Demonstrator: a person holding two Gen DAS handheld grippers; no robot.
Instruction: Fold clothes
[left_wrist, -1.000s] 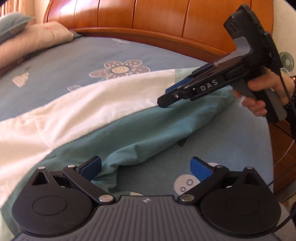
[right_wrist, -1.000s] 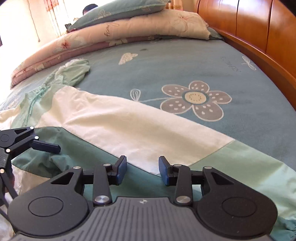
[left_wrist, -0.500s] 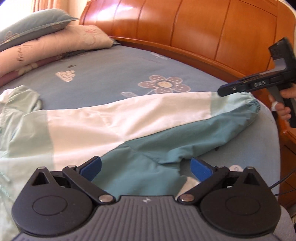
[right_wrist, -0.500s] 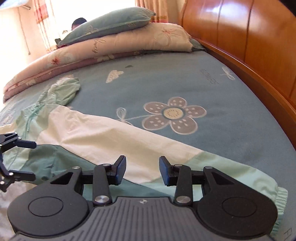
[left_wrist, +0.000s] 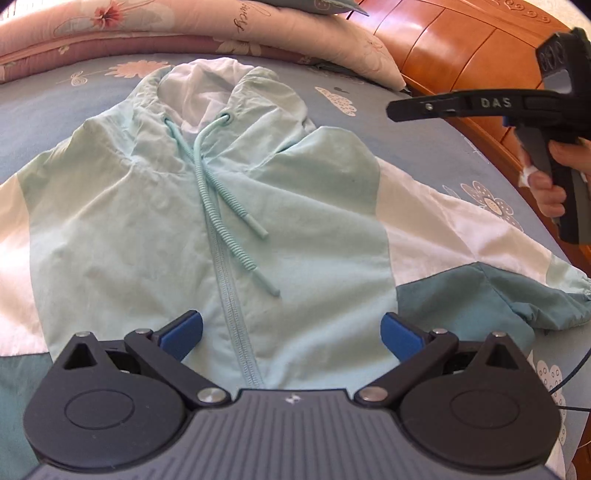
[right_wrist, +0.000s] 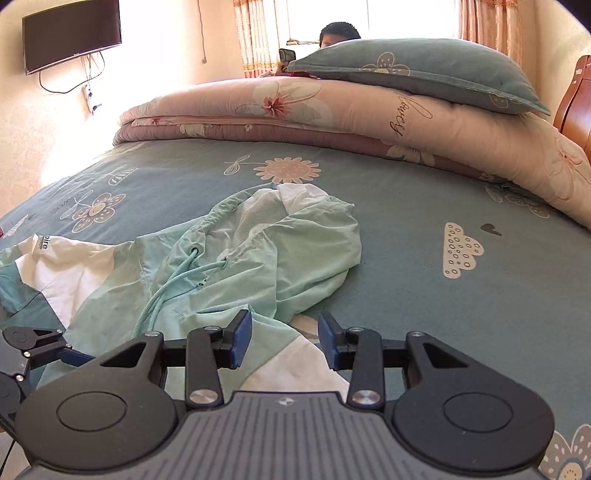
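Hooded jacket (left_wrist: 155, 206) flat beneath left gripper (left_wrist: 291, 334), gaping, empty; right gripper (right_wrist: 284, 341) half-spread, empty

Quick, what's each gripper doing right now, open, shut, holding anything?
Left gripper: open wide, empty, above the mint-green and white zip-up hooded jacket.
Right gripper: open, nothing between its blue pads.

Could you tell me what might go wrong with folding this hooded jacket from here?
The loose drawstrings lie across the zipper and could get trapped in a fold. The hood is bunched, so it may fold in lumpy. The right sleeve reaches near the bed edge and might slip off. Both tongs, left and right, are empty.
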